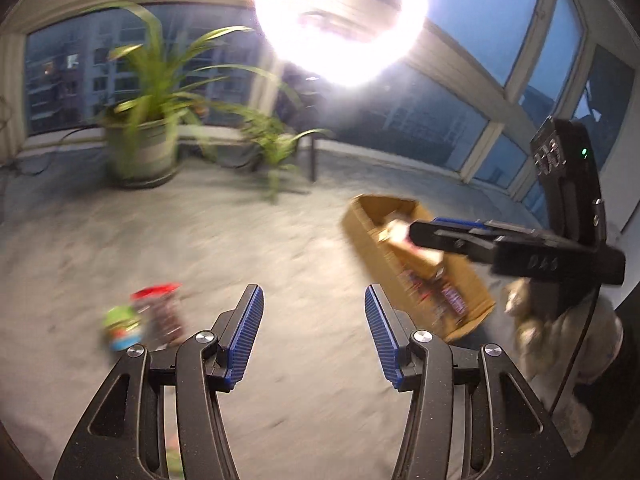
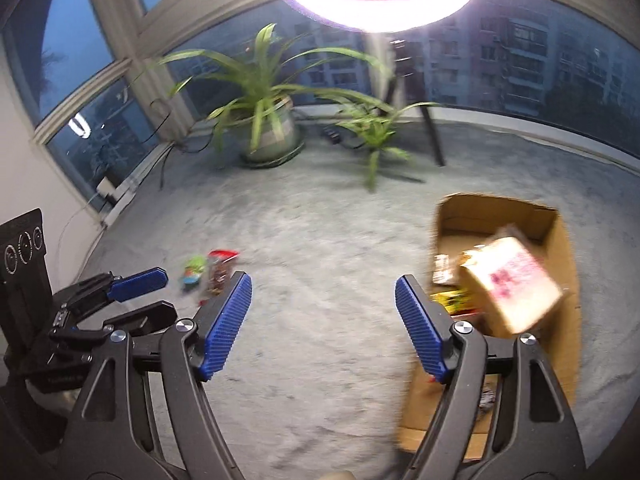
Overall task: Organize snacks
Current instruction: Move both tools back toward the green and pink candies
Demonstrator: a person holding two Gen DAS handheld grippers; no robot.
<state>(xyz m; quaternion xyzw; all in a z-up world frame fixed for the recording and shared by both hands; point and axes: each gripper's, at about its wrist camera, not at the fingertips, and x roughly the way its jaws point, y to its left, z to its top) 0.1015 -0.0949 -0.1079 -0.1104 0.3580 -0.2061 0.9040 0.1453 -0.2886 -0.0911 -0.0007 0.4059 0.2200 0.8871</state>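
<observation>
Snack packets [image 2: 208,272], blurred, stand on the carpet at left-centre, axis unclear. Cardboard box [image 2: 560,248] at right holds a tilted carton [image 2: 516,284] and wrappers. Left gripper [image 1: 314,336], right gripper [image 2: 324,320]: both gaping, empty.

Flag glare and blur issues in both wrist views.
Left wrist: ring light blows out the top centre; snack packets and cardboard box are motion-smeared, while the left hand-held gripper stays sharp. Right wrist: same glare up top; pale carton in the box is blurred, strong fisheye bending at the windows.
</observation>
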